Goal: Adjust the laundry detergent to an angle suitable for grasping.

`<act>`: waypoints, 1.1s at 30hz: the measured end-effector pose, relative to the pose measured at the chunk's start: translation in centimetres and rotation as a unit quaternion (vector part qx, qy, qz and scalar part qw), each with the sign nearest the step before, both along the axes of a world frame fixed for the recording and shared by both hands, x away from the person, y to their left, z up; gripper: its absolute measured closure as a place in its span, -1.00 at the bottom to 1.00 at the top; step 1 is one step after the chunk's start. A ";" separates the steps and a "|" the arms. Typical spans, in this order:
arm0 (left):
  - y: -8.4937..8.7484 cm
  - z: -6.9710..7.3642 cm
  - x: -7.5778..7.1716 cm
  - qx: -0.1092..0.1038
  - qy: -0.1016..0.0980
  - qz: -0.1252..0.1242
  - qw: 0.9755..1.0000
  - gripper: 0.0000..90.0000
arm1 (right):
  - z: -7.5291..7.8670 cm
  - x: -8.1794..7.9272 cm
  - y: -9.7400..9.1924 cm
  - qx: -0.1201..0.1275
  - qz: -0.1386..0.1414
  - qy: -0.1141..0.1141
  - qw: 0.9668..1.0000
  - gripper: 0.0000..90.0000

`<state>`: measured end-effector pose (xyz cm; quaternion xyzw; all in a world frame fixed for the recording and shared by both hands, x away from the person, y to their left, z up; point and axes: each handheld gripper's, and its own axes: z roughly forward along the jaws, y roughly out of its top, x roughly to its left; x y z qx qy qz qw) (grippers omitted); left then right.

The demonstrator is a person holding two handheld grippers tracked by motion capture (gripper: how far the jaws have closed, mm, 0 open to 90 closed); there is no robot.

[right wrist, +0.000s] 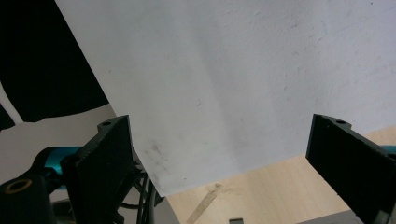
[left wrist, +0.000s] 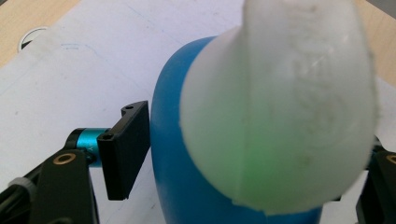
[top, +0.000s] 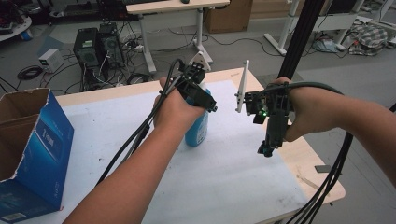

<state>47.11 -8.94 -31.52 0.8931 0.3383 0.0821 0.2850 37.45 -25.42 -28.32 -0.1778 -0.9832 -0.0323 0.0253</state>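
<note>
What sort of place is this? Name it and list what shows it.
Probably a lab or workshop: desktop computer towers stand on the floor amid loose cables, height-adjustable desks stand behind, and the work table carries a scuffed white mat.

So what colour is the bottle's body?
Blue bottle, with a white top; clearest in the left gripper view.

Your high view is dim and soft; up close, the white bottle cap (left wrist: 280, 107) blurs completely.
</note>
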 end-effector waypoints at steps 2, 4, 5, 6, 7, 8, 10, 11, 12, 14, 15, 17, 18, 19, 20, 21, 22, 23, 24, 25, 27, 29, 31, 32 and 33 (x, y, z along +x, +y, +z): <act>-0.1 -0.1 0.0 0.000 0.004 -0.001 1.000 -0.45 | 0.0 0.0 0.0 0.000 0.004 0.001 1.000 -0.85; -0.1 -0.1 0.0 0.000 0.004 -0.001 1.000 -0.44 | 0.0 0.1 0.0 -0.002 0.007 0.000 1.000 -0.85; 0.0 -0.1 0.1 -0.001 0.004 -0.001 1.000 -0.40 | 0.0 0.0 0.1 -0.001 0.004 0.001 1.000 -0.85; 0.0 -0.1 0.1 0.000 0.004 -0.001 1.000 -0.40 | 0.0 0.0 0.1 -0.001 0.005 0.001 1.000 -0.86; 0.0 -0.1 0.1 0.002 0.004 -0.002 1.000 -0.40 | 0.0 0.0 0.1 -0.002 0.005 0.000 1.000 -0.86; 0.0 -0.1 0.1 0.002 0.004 -0.002 1.000 -0.39 | 0.1 0.1 0.0 -0.003 0.006 -0.001 1.000 -0.86; 0.0 -0.1 0.1 -0.002 0.007 -0.003 1.000 -0.32 | 0.1 0.1 0.0 -0.001 0.006 -0.002 1.000 -0.85; 0.0 -0.1 0.1 -0.003 0.005 -0.003 1.000 -0.32 | 0.1 0.0 0.0 -0.001 0.003 -0.001 1.000 -0.86; 0.0 -0.1 0.1 -0.003 0.003 -0.002 1.000 -0.32 | 0.0 0.1 0.0 0.000 0.004 -0.002 1.000 -0.86; 0.0 -0.1 0.1 -0.002 0.004 -0.002 1.000 -0.31 | 0.0 0.1 0.0 -0.001 0.001 -0.001 1.000 -0.85; 0.0 -0.1 0.1 -0.002 0.004 -0.002 1.000 -0.29 | 0.0 0.1 0.0 -0.001 0.001 -0.001 1.000 -0.85; 0.0 -0.1 0.1 -0.003 0.006 -0.004 1.000 -0.28 | 0.1 0.1 -0.1 -0.001 0.002 -0.002 1.000 -0.86; 0.0 -0.1 0.1 -0.009 0.011 -0.008 1.000 -0.24 | 0.1 0.1 -0.1 0.000 0.000 -0.002 1.000 -0.86; 0.0 -0.1 0.1 -0.009 0.011 -0.008 1.000 -0.19 | 0.1 0.1 -0.1 0.000 0.000 -0.002 1.000 -0.86; -0.1 -0.1 0.1 -0.008 0.010 -0.008 1.000 -0.19 | 0.1 0.1 -0.1 0.000 0.002 -0.003 1.000 -0.85; -0.1 -0.1 0.1 -0.007 0.010 -0.008 1.000 -0.18 | 0.1 0.1 -0.1 0.000 0.002 -0.003 1.000 -0.86; -0.1 -0.1 0.1 -0.006 0.009 -0.007 1.000 -0.18 | 0.1 0.1 -0.1 -0.001 0.004 -0.004 1.000 -0.86; -0.1 -0.1 0.1 -0.006 0.009 -0.007 1.000 -0.17 | 0.1 0.1 -0.1 -0.001 0.004 -0.004 1.000 -0.86; -0.2 -0.1 0.0 -0.003 0.008 -0.006 1.000 -0.17 | 0.2 0.1 0.0 0.001 0.001 -0.004 1.000 -0.85; -0.2 -0.1 0.0 -0.003 0.006 -0.004 1.000 -0.16 | 0.2 0.1 0.0 0.002 0.000 -0.005 1.000 -0.86; -0.2 -0.1 0.0 -0.001 0.005 -0.004 1.000 -0.15 | 0.2 0.2 0.0 0.003 0.002 -0.006 1.000 -0.86; -0.3 -0.1 -0.1 0.002 0.003 -0.005 1.000 -0.15 | 0.2 0.2 0.0 0.002 0.002 -0.006 1.000 -0.85; -0.3 -0.1 -0.1 0.002 0.003 -0.004 1.000 -0.14 | 0.2 0.2 0.0 0.002 0.002 -0.006 1.000 -0.86; -0.3 -0.1 -0.1 0.006 0.002 -0.005 1.000 -0.14 | 0.2 0.1 0.0 0.002 0.001 -0.007 1.000 -0.85; -0.3 -0.1 -0.1 0.006 0.002 -0.005 1.000 -0.14 | 0.2 0.1 0.0 0.002 0.001 -0.007 1.000 -0.85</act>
